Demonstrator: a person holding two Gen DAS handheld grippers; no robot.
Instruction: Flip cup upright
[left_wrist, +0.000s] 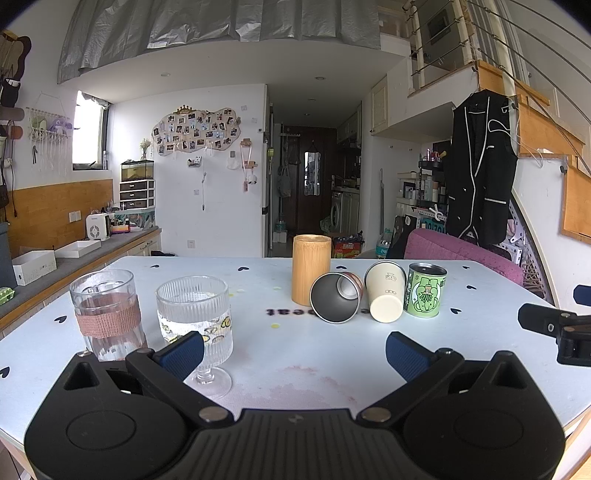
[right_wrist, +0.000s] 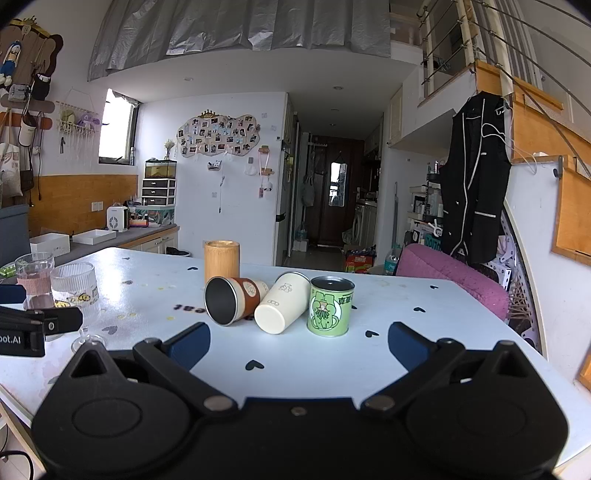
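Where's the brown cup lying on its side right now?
Mid-table in both views: the brown cup lies between the bamboo cup and the tipped cream cup.

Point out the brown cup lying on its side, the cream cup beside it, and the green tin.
brown cup (right_wrist: 236, 300): right wrist view, on its brown outer wall.
cream cup (right_wrist: 282, 308): right wrist view, mid side wall.
green tin (right_wrist: 328, 308): right wrist view, on its printed label.

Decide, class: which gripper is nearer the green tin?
Right, probably. The right gripper faces the green tin almost head-on, just right of centre. From the left gripper the tin sits farther off to its right. Both are open.
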